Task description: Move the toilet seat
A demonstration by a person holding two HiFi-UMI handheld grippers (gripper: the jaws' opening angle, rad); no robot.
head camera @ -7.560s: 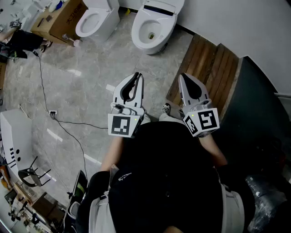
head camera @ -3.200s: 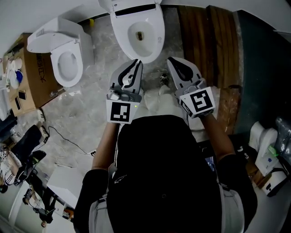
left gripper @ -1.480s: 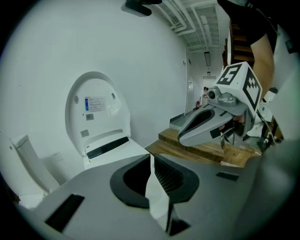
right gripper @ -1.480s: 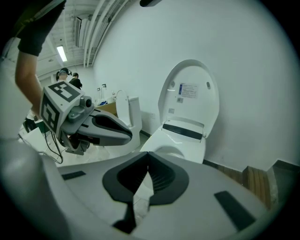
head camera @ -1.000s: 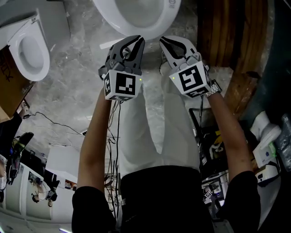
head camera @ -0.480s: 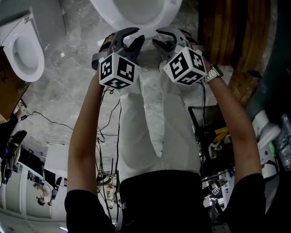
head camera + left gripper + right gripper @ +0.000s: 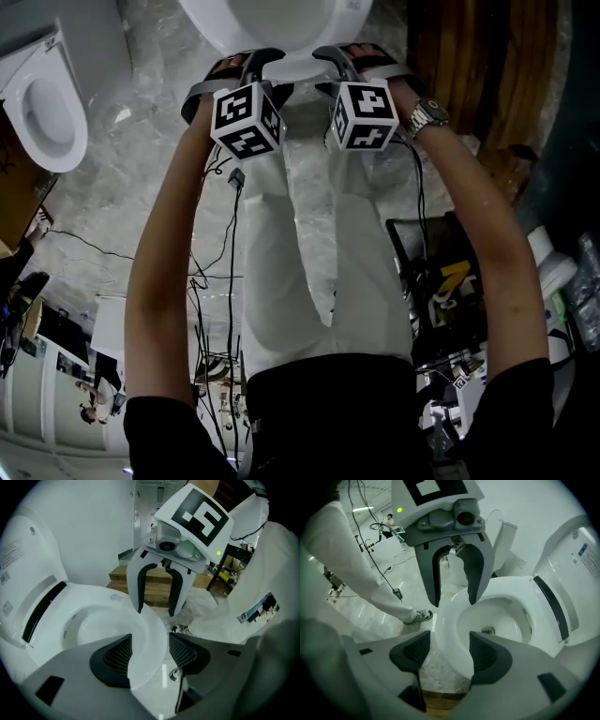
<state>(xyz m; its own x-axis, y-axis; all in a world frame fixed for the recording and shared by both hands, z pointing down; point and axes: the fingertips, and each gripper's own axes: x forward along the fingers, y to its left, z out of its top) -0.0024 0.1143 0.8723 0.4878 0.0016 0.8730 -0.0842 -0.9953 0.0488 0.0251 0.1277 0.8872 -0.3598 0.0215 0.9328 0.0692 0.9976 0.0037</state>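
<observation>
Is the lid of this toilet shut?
No, the lid stands raised behind the open bowl.

Toilet seat rim between jaws of left hand-held gripper and right hand-held gripper; second toilet left.

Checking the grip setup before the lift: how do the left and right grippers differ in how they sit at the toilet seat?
The left gripper straddles the toilet seat left of its front tip, the right gripper right of it. In the left gripper view the seat lies toward the left-hand pad; in the right gripper view, toward the right-hand one. Shared: both point steeply down; their jaws have just been opening, seat between them, unclamped.
</observation>
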